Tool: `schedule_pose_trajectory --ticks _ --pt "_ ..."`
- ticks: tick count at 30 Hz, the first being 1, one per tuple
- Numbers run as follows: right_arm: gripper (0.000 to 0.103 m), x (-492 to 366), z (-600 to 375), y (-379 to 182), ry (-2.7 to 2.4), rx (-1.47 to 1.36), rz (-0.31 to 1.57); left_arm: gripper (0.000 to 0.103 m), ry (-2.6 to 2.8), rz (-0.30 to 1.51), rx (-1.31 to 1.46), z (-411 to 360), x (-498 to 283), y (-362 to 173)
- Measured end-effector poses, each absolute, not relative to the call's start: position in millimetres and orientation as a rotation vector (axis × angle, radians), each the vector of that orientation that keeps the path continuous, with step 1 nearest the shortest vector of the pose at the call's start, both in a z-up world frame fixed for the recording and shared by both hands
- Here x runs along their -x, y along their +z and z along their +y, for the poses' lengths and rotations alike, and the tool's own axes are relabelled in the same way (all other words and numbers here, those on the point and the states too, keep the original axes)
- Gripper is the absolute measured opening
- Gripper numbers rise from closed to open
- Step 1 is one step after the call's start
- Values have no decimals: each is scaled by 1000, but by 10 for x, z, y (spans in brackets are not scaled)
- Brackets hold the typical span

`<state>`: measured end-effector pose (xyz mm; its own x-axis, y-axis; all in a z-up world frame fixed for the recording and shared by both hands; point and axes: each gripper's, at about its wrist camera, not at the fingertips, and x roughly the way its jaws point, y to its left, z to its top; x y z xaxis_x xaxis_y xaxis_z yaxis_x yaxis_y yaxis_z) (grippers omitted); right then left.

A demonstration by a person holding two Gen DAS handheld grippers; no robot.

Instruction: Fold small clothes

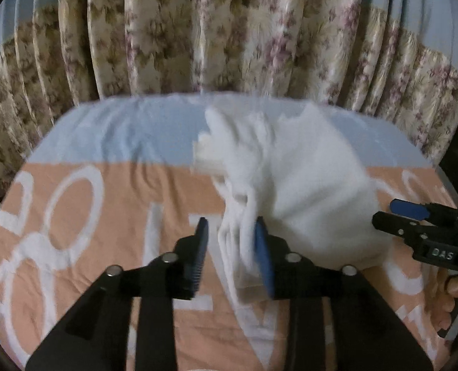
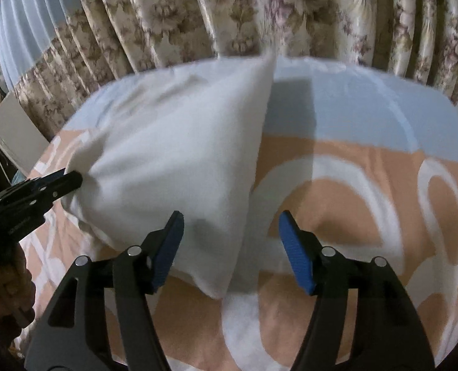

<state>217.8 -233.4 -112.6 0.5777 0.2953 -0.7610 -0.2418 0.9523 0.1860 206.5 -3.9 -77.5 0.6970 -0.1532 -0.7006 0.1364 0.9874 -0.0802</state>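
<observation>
From my left wrist camera I see the left gripper [image 1: 232, 247] with its black arms and blue pads set narrowly apart, and the gathered folds of the small white cloth garment [image 1: 291, 185] run down between them; the right-hand pad lies against the bunched fabric, the other stands a little clear of it, so the cloth is between the fingers but I do not read it as pinched. The garment lies rumpled on the bed cover [image 1: 89, 216], a peach sheet with large white lettering and a pale blue band along its far edge, with its far end blurred. At the right edge of that view the right gripper [image 1: 414, 216] sits close beside the cloth. From my right wrist camera the right gripper [image 2: 230, 247] stands wide, and a corner of the white garment [image 2: 173, 160] hangs down in the gap without either blue pad pressing on it. The left gripper [image 2: 65, 182] meets the cloth at its left end there. Floral patterned curtains [image 2: 229, 9] hang behind the bed.
</observation>
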Motion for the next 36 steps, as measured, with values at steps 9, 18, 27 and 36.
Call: schedule_pose_trajectory --ticks 9,18,27,36 --pt "70 -2647 -2398 -694 239 -70 777 46 -123 717 3 -118 -2613 -342" --pt "71 -3163 -2331 -887 185 -72 803 46 -78 834 -40 -254 -3118 -936" --pt "77 -3147 -2264 -1295 170 -27 840 52 -101 809 -100 -137 -2994 -1181" --pt "80 -3182 -2258 -1273 149 -30 848 51 -83 781 -35 -123 -2974 -1134"
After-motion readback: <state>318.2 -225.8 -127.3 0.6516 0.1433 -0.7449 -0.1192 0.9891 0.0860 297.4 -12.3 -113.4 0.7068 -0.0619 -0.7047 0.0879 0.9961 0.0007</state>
